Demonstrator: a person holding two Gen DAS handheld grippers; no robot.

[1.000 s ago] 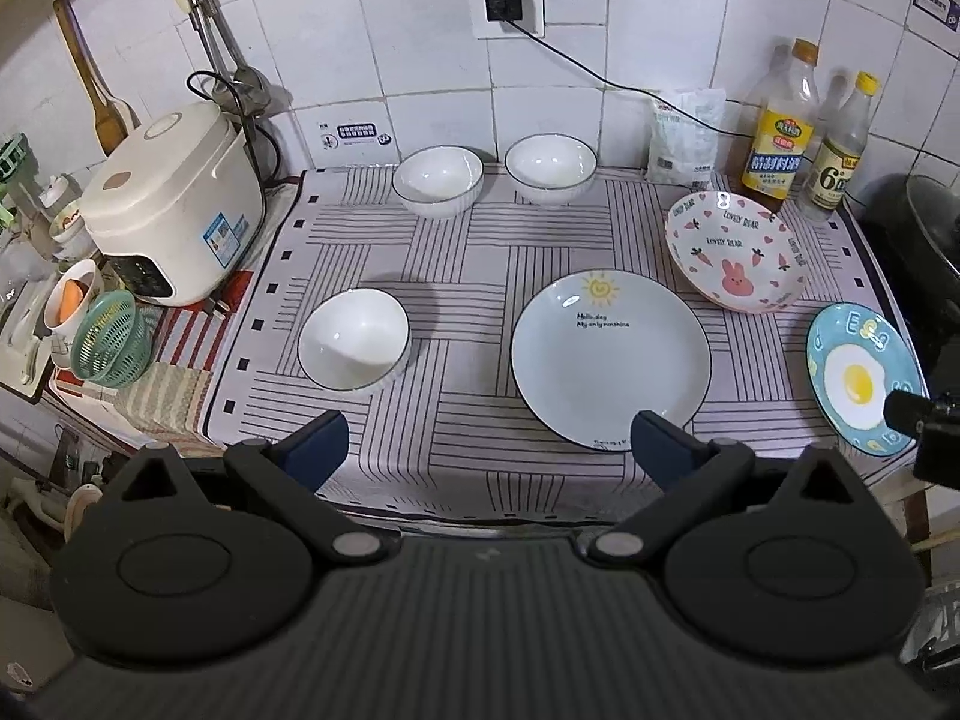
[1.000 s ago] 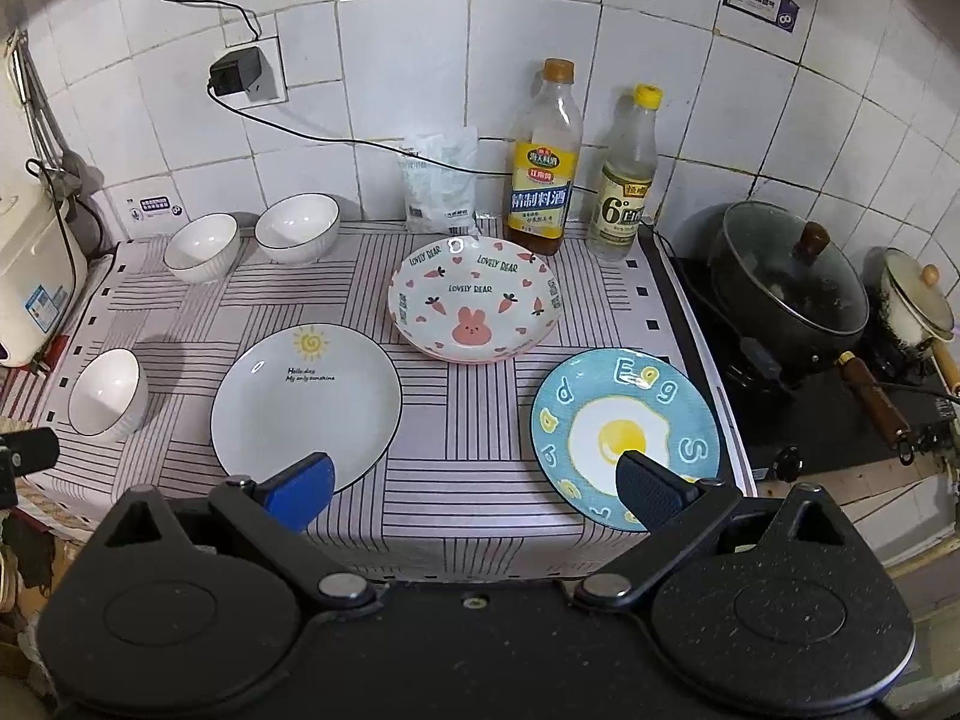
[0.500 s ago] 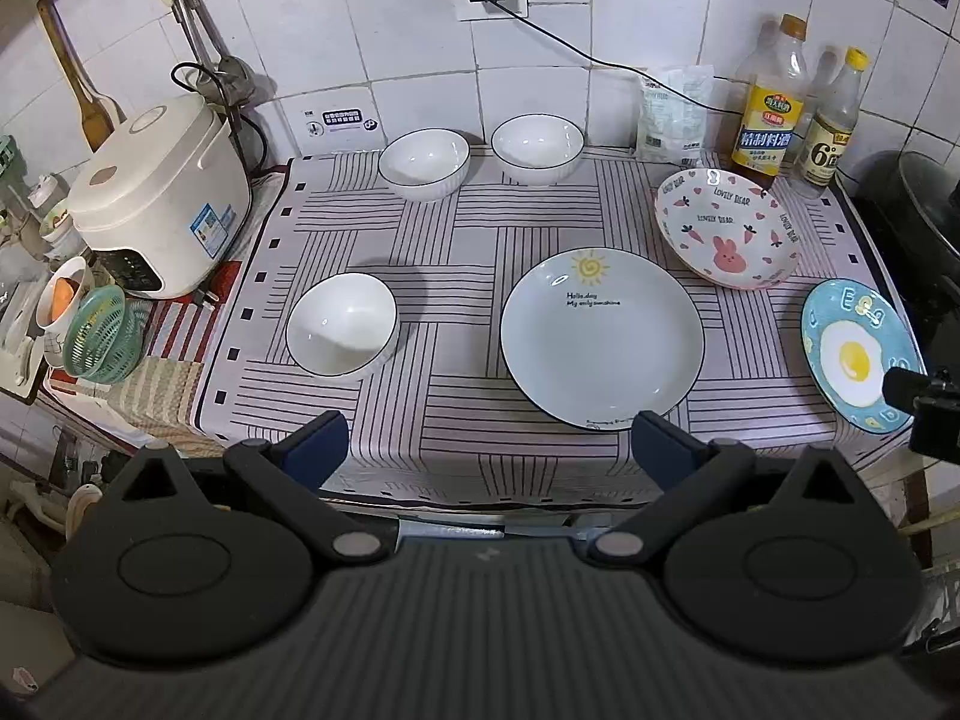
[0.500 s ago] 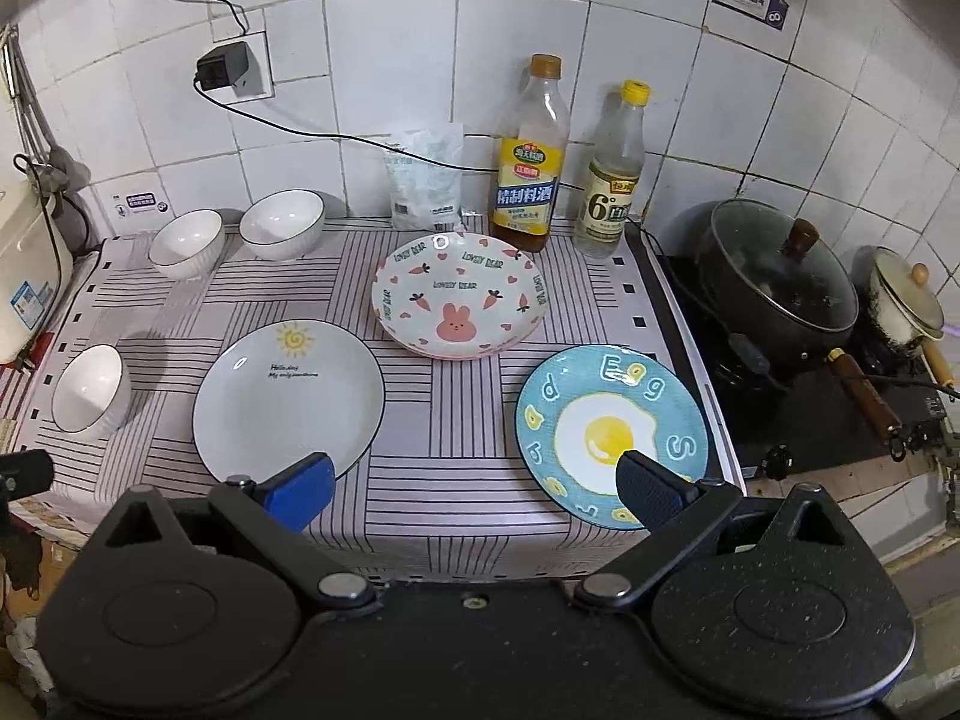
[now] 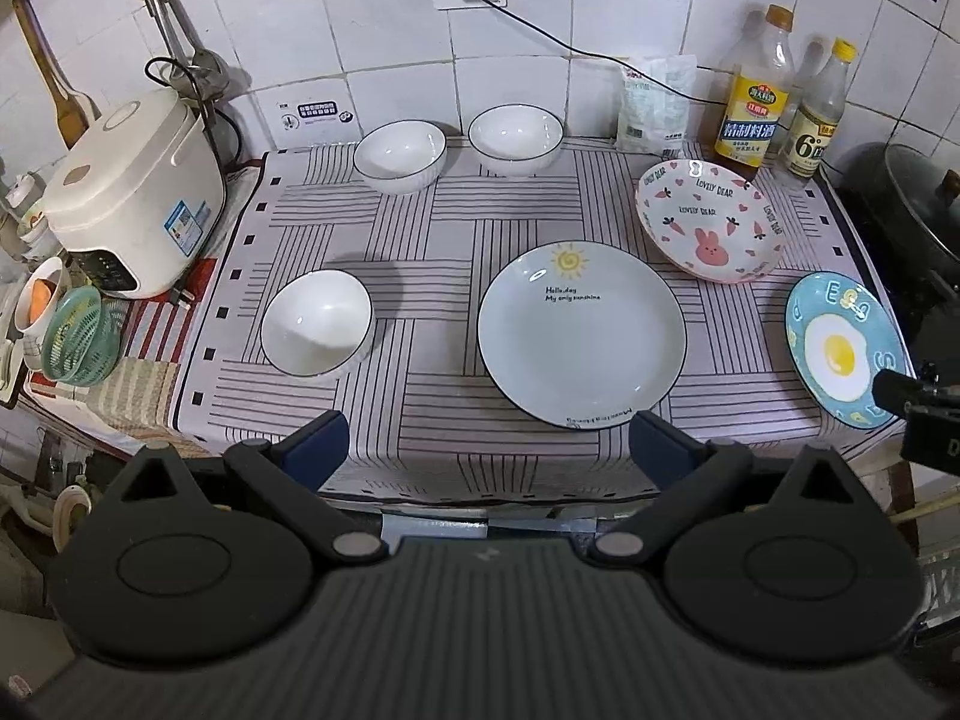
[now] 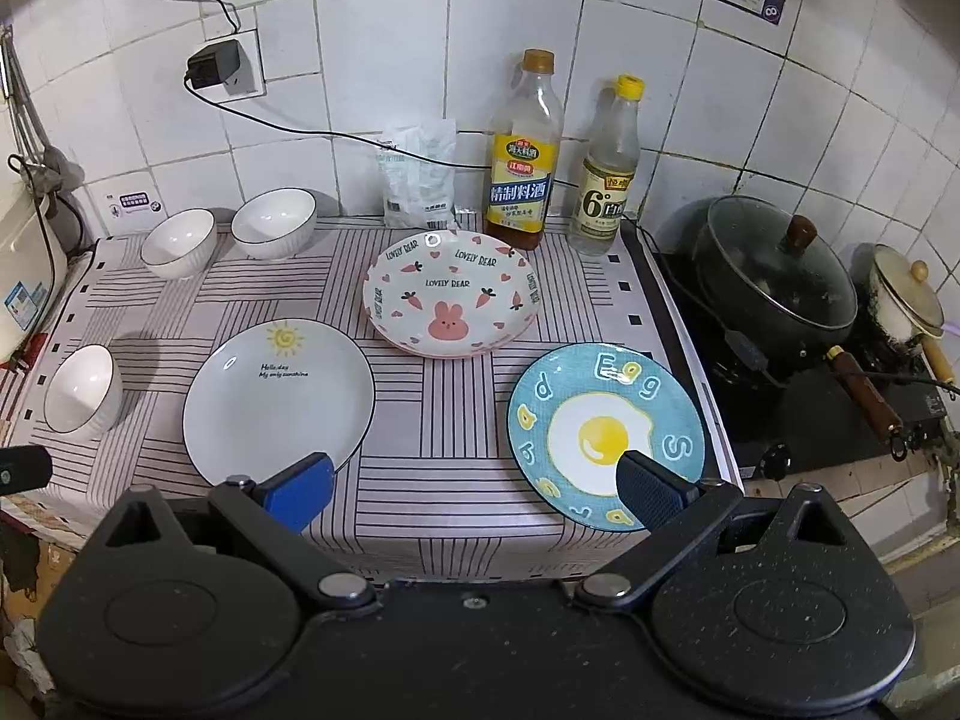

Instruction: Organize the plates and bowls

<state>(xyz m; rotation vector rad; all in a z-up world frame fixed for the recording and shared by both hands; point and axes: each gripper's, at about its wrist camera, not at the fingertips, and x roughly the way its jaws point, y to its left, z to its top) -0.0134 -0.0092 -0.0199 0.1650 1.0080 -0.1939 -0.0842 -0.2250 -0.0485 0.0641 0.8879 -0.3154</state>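
Note:
Three white bowls stand on the striped cloth: one near the front left (image 5: 316, 322) (image 6: 83, 388), two at the back (image 5: 400, 156) (image 5: 516, 138) (image 6: 179, 242) (image 6: 274, 231). A white sun plate (image 5: 581, 333) (image 6: 278, 399) lies in the middle, a pink rabbit plate (image 5: 710, 219) (image 6: 451, 292) behind it to the right, and a blue egg plate (image 5: 843, 349) (image 6: 606, 432) at the front right. My left gripper (image 5: 486, 450) hangs open above the cloth's front edge, empty. My right gripper (image 6: 474, 489) is open too, its right finger over the egg plate's near rim.
A rice cooker (image 5: 129, 195) and a green basket (image 5: 81, 336) stand left of the cloth. Two bottles (image 6: 525, 150) (image 6: 607, 171) and a white bag (image 6: 419, 174) line the tiled wall. A lidded black pot (image 6: 777, 282) and a small cream pot (image 6: 903, 300) sit on the stove to the right.
Both grippers have drawn back and risen slightly, so the counter looks a little farther off. Nothing on the cloth has moved. Both jaws stayed open.

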